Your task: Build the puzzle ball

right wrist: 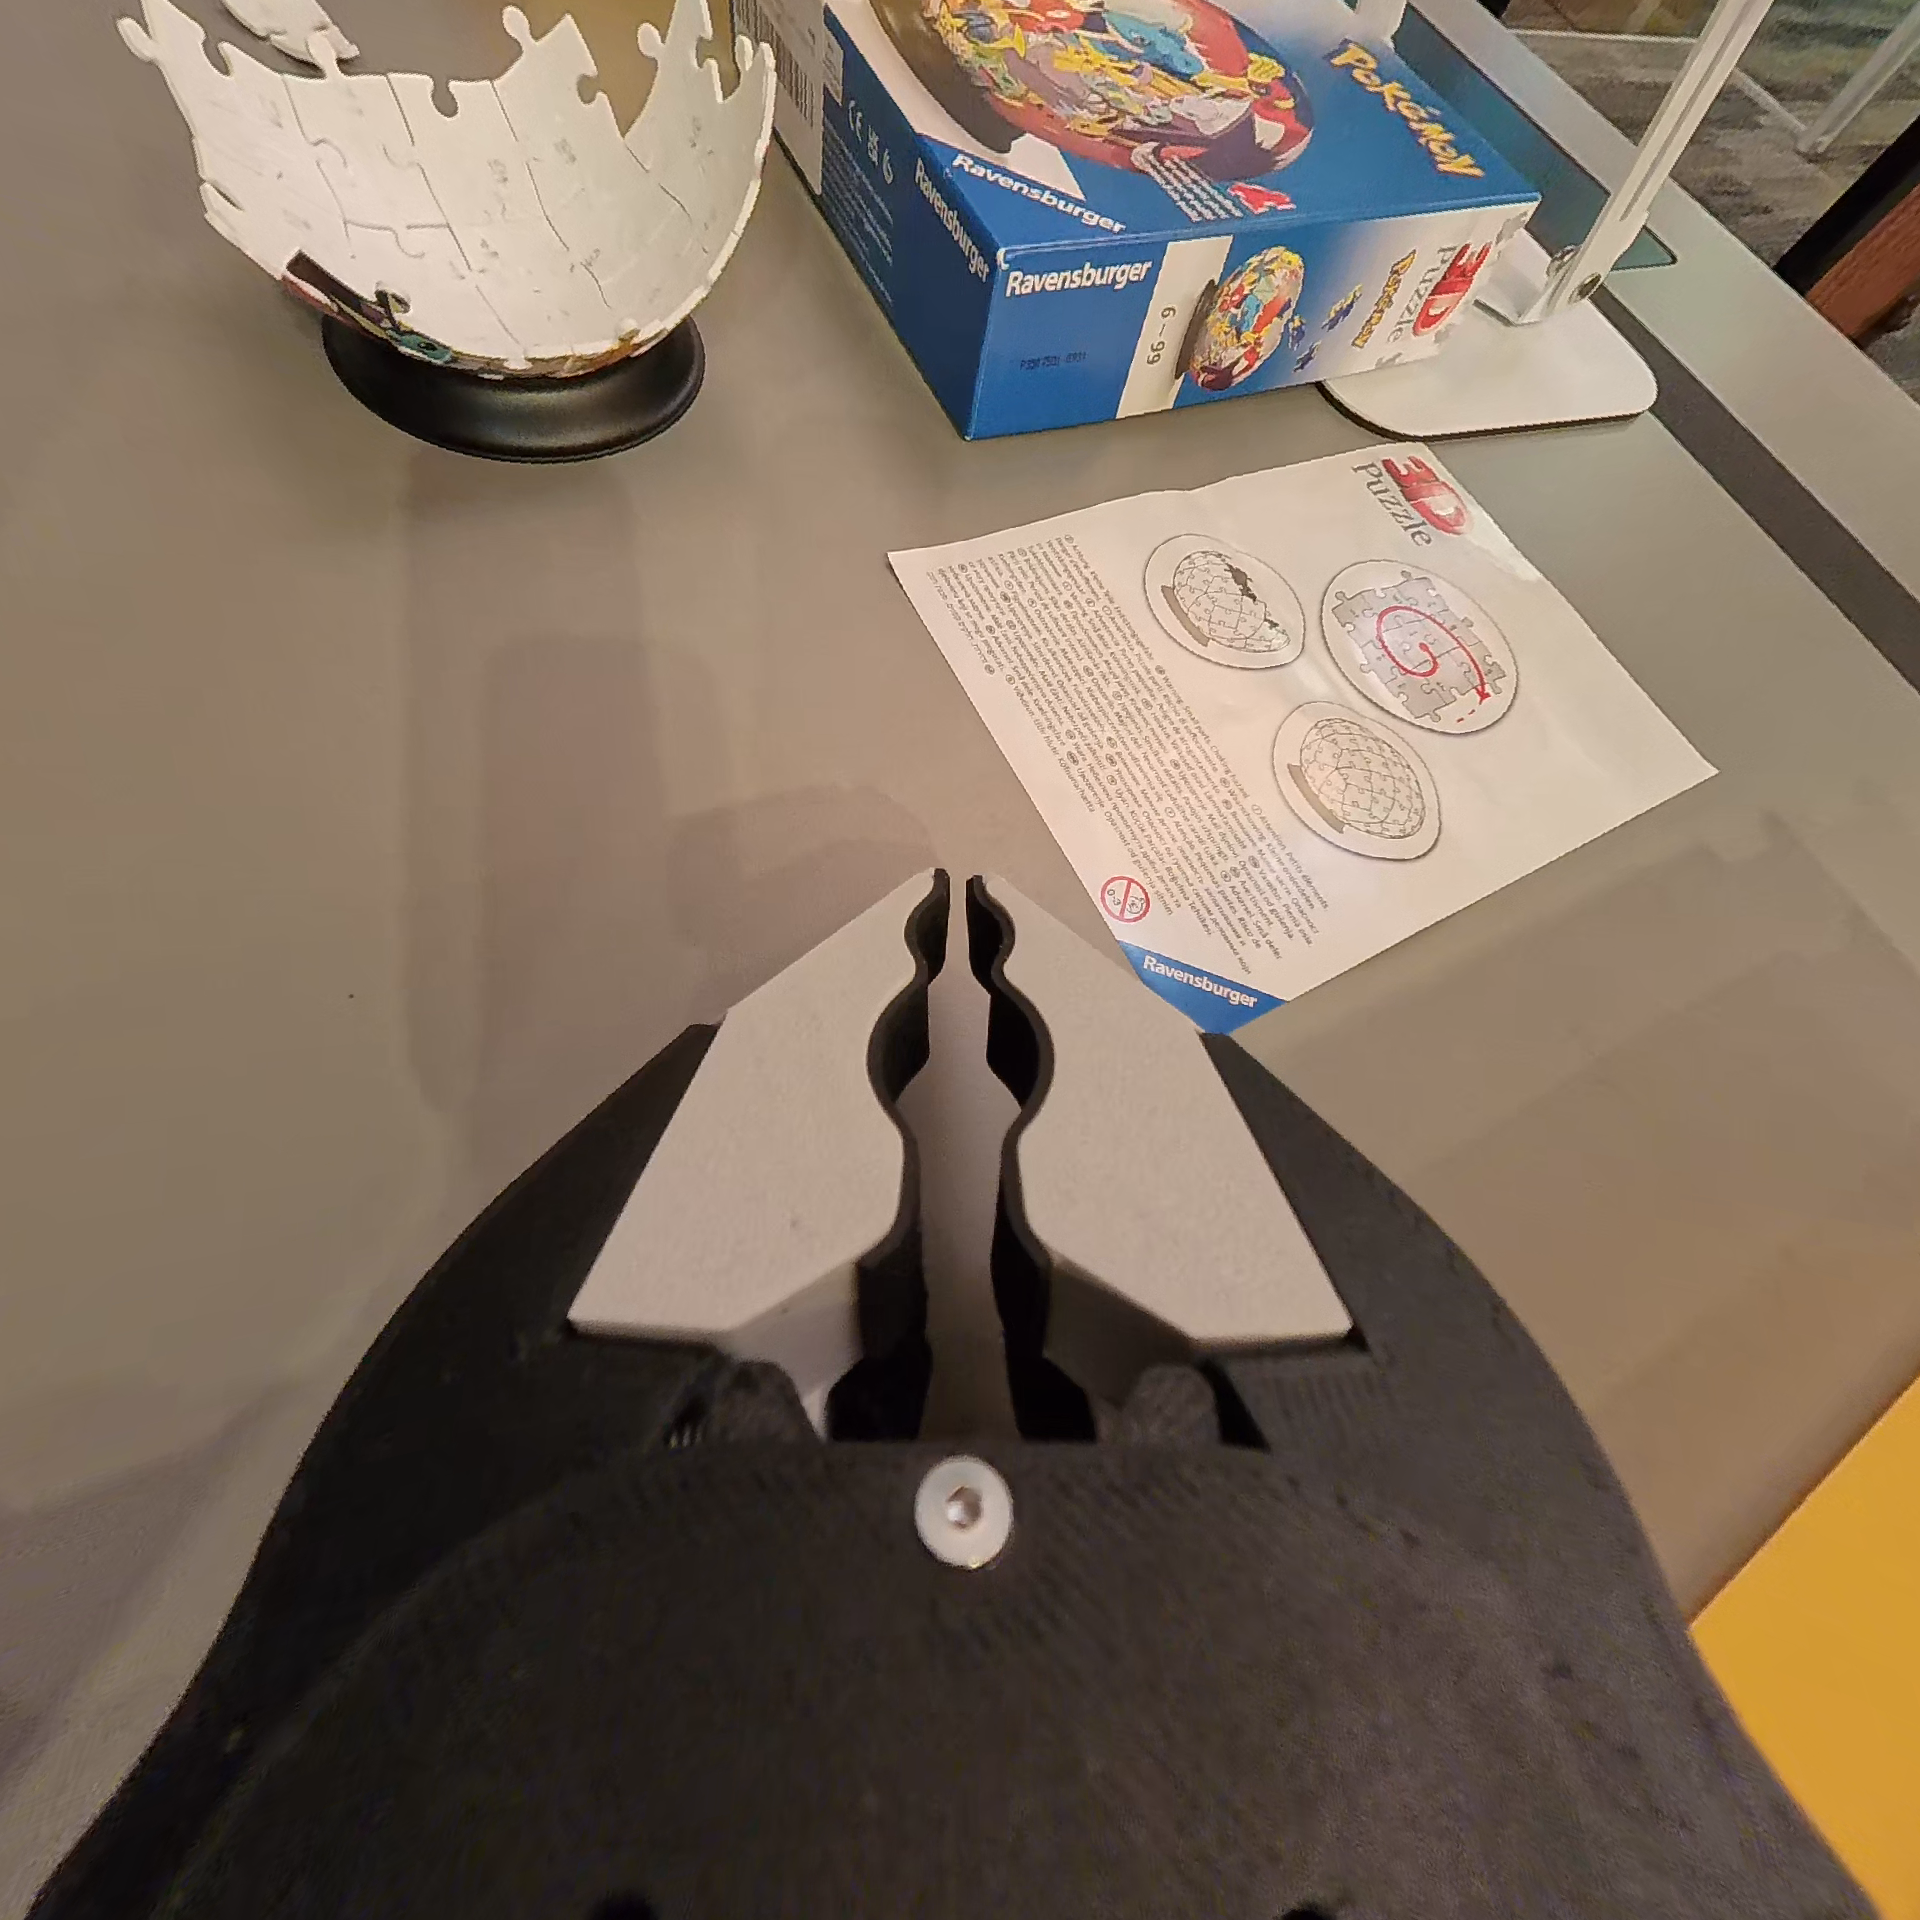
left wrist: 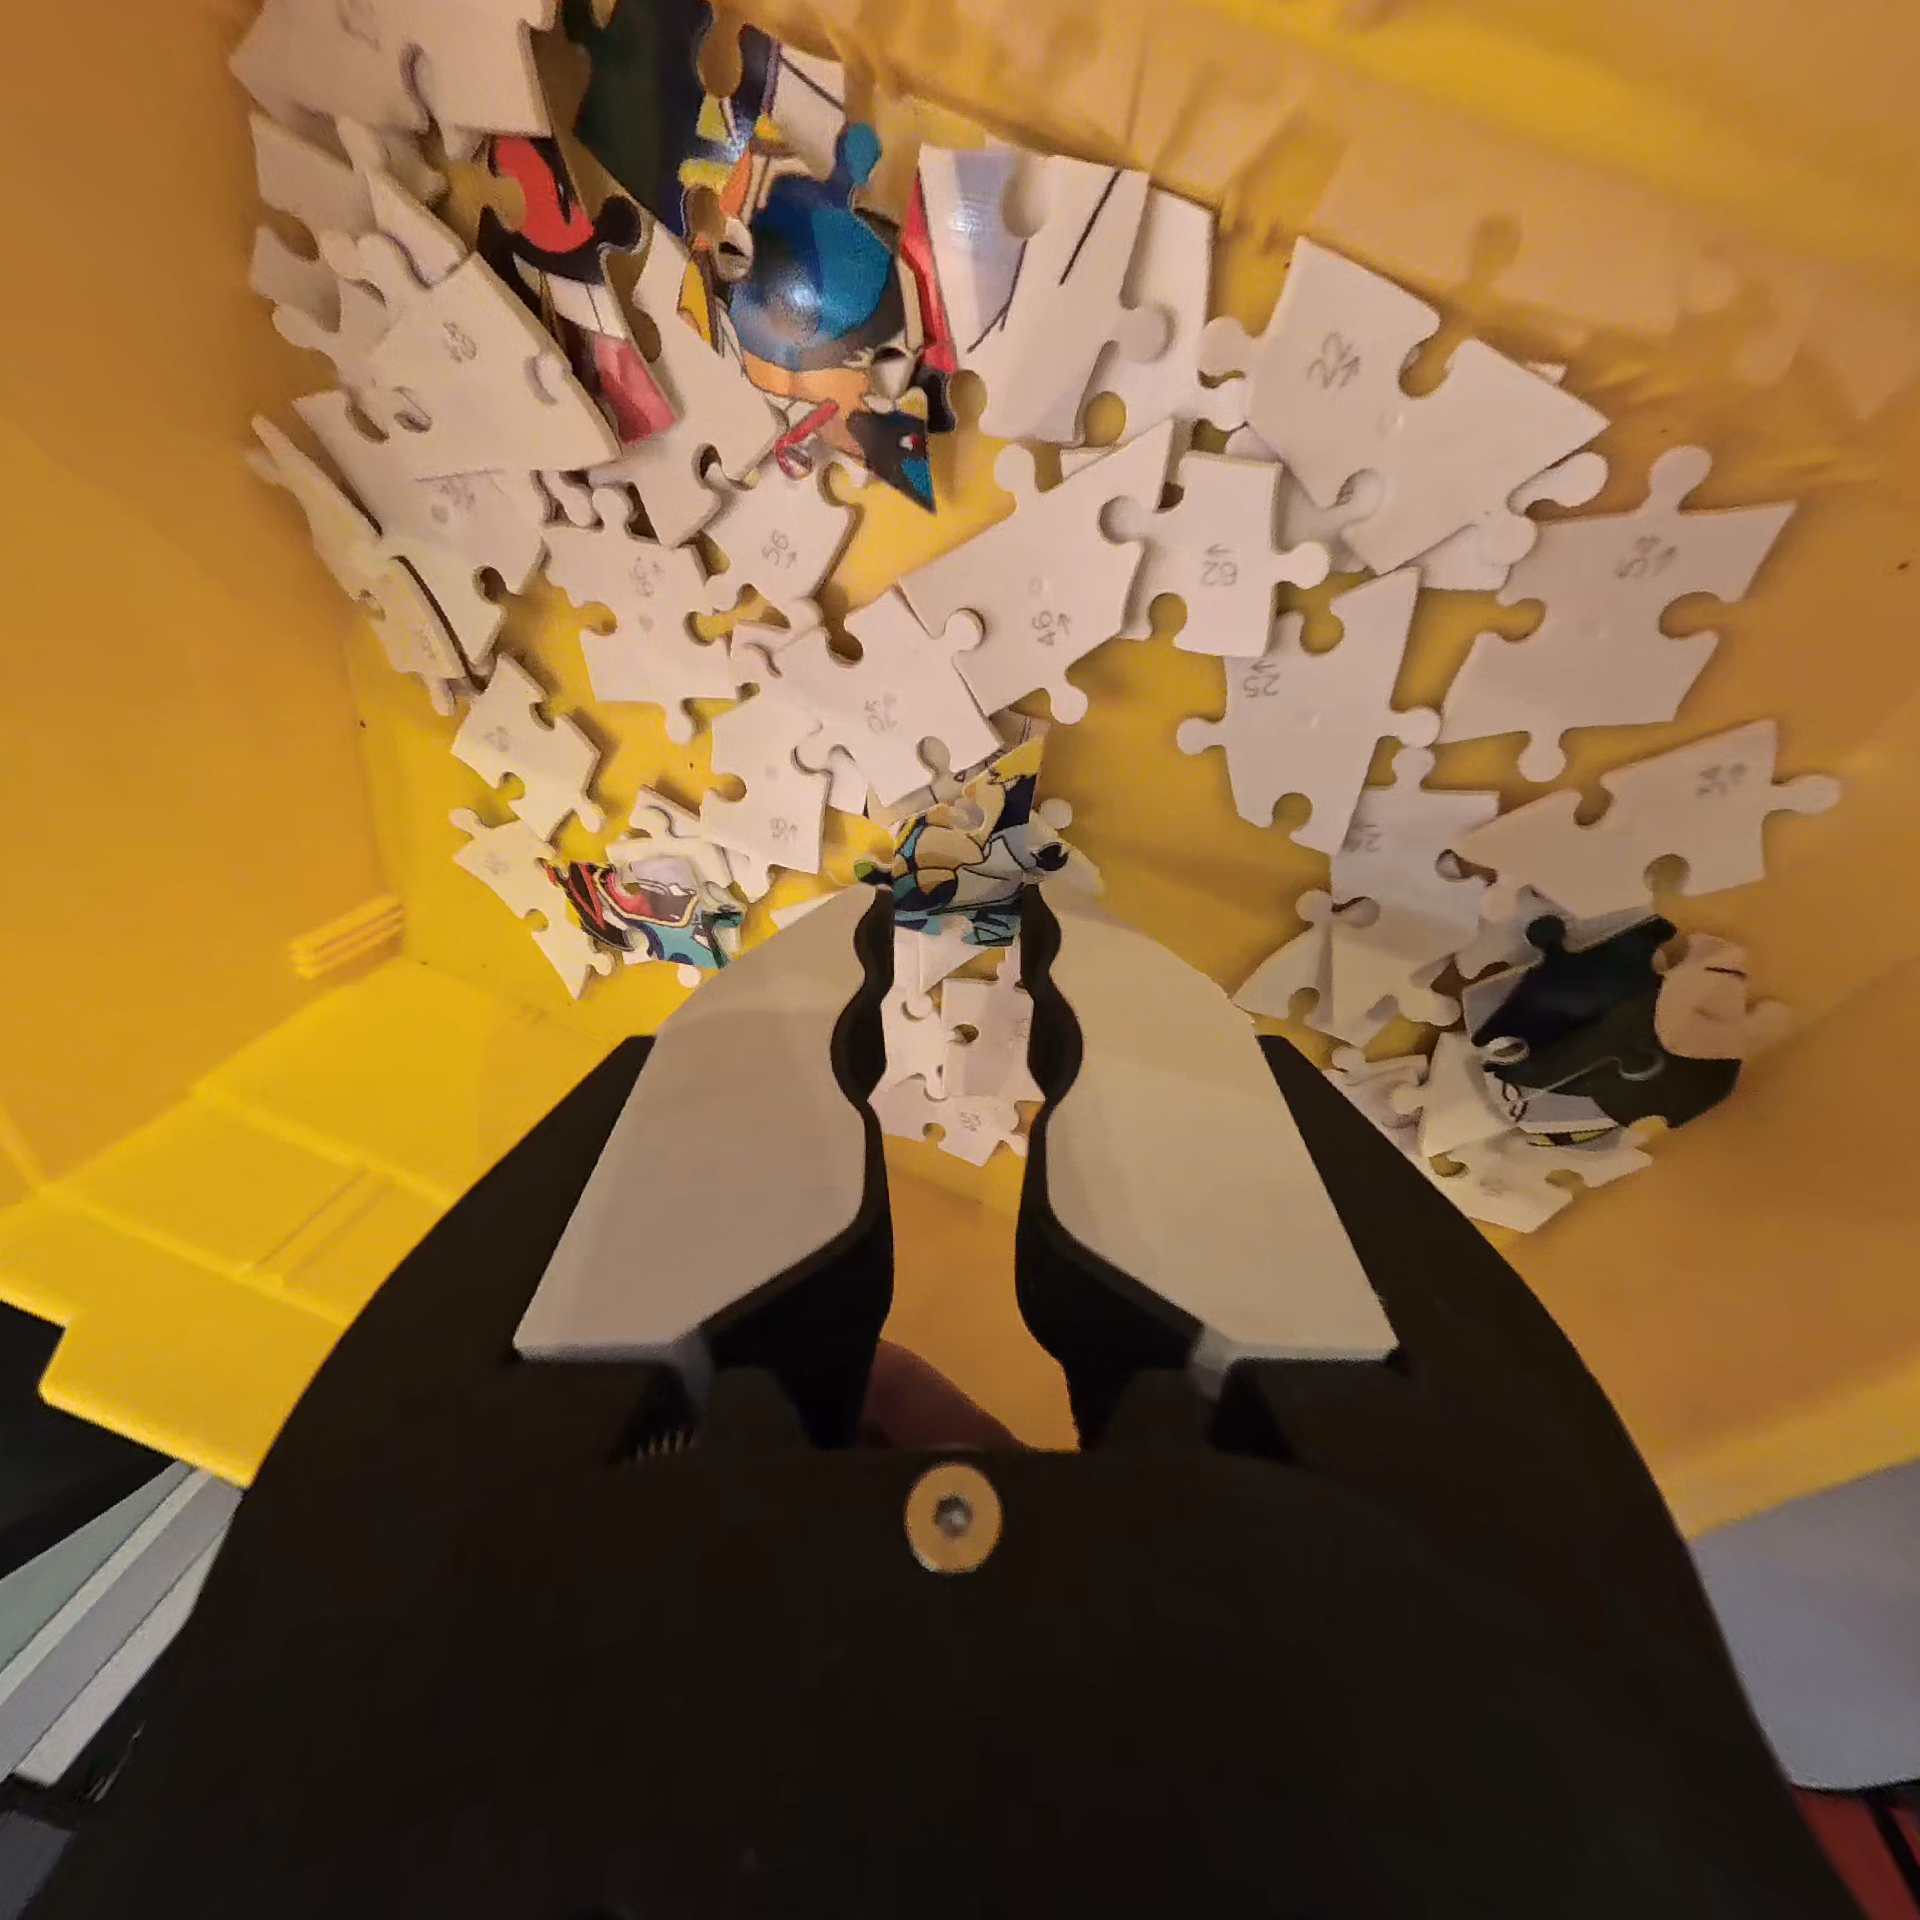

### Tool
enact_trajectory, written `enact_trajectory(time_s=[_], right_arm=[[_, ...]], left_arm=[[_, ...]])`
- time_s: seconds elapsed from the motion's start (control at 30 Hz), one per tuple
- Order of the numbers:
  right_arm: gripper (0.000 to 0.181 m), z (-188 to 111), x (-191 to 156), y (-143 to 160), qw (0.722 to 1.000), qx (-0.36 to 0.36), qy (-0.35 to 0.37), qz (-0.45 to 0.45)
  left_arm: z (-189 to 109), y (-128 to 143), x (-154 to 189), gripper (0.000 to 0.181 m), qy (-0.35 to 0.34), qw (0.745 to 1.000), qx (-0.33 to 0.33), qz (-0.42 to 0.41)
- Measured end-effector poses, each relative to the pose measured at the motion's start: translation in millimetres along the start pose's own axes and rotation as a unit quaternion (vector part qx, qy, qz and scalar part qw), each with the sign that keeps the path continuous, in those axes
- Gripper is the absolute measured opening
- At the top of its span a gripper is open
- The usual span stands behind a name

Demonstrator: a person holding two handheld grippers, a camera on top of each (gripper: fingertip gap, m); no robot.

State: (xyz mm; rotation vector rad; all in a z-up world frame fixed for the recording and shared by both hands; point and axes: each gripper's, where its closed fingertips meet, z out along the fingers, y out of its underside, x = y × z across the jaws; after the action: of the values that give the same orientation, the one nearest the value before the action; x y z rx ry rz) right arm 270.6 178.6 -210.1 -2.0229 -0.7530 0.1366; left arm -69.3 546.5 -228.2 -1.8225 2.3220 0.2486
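In the left wrist view, many loose curved puzzle pieces (left wrist: 1049,613) lie in a yellow bin (left wrist: 177,644), most white side up, a few showing colour. My left gripper (left wrist: 958,906) is open, low inside the bin, its tips at a colourful piece (left wrist: 971,857) without holding it. In the right wrist view, the partly built puzzle ball (right wrist: 468,197), an open white shell, sits on a black ring stand (right wrist: 520,400) at the far left. My right gripper (right wrist: 957,881) is shut and empty above the grey table (right wrist: 416,831).
A blue puzzle box (right wrist: 1164,218) lies right of the ball. A printed instruction sheet (right wrist: 1299,717) lies ahead to the right. A white stand base (right wrist: 1496,384) sits behind it. A yellow bin edge (right wrist: 1829,1662) shows at the lower right. Spacing between my two grippers at the tips: around 50 cm.
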Motion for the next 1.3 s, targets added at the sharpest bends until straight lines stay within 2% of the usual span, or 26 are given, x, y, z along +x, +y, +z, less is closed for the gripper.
enact_trajectory(time_s=[0.23, 0.37, 0.47, 0.53, 0.63, 0.7, 0.77, 0.83, 0.93, 1.0, 1.03, 1.1, 1.2, 1.23, 1.3], right_arm=[[0.002, -1.0, 0.5, -1.1, 1.0, 0.003, 0.0, 0.001], [0.002, -1.5, 0.8, -1.5, 1.0, 0.005, 0.0, 0.002], [0.002, -1.6, 0.8, -1.6, 1.0, 0.005, 0.0, 0.002], [0.002, -1.6, 0.8, -1.6, 1.0, 0.005, 0.0, 0.002], [0.002, -1.6, 1.0, -1.5, 1.0, 0.004, 0.0, 0.002], [0.002, -1.5, 0.9, -1.4, 1.0, 0.004, 0.001, 0.001], [0.002, -1.3, 0.8, -1.2, 1.0, 0.003, 0.001, 0.0], [0.002, -1.4, 0.7, -1.2, 1.0, 0.003, 0.001, 0.0], [0.002, -1.3, 0.7, -1.1, 1.0, 0.002, 0.001, 0.0], [0.002, -1.4, 0.8, -1.2, 1.0, 0.003, 0.001, 0.0], [0.002, -1.4, 0.8, -1.2, 1.0, 0.003, 0.001, 0.0], [0.002, -1.0, 0.6, -0.8, 1.0, 0.001, 0.0, 0.0], [0.002, -0.3, 0.3, 0.0, 1.0, -0.002, -0.002, 0.001], [0.002, 0.0, 0.1, 0.3, 1.0, -0.003, -0.002, 0.0], [0.002, 0.4, 0.0, 0.8, 1.0, -0.005, -0.001, 0.0]], left_arm=[[-4.3, -3.9, -0.5, 0.023, -0.011, 0.999, 0.03, -0.008], [-22.3, -14.6, 1.1, 0.023, -0.001, 0.993, 0.107, -0.047], [-49.3, -29.8, 8.0, 0.023, 0.046, 0.972, 0.209, -0.097], [-82.7, -44.9, 16.2, 0.023, 0.101, 0.936, 0.312, -0.125], [-143.6, -58.3, 24.1, 0.023, 0.181, 0.852, 0.465, -0.157], [-176.9, -58.2, 29.3, 0.023, 0.222, 0.793, 0.542, -0.164], [-198.8, -54.7, 34.5, 0.023, 0.25, 0.746, 0.595, -0.165], [-210.8, -52.2, 40.0, 0.023, 0.267, 0.715, 0.625, -0.163], [-215.5, -51.3, 48.2, 0.023, 0.278, 0.704, 0.635, -0.157], [-211.0, -51.1, 49.9, 0.023, 0.27, 0.714, 0.626, -0.16], [-202.8, -51.1, 47.9, 0.023, 0.254, 0.732, 0.609, -0.169], [-159.3, -46.3, 39.1, 0.023, 0.177, 0.822, 0.507, -0.19], [-98.7, -23.4, 28.8, 0.023, 0.056, 0.929, 0.323, -0.173], [-82.3, -14.3, 25.6, 0.023, 0.023, 0.951, 0.264, -0.159], [-56.9, 0.7, 16.0, 0.023, -0.032, 0.975, 0.166, -0.145]])
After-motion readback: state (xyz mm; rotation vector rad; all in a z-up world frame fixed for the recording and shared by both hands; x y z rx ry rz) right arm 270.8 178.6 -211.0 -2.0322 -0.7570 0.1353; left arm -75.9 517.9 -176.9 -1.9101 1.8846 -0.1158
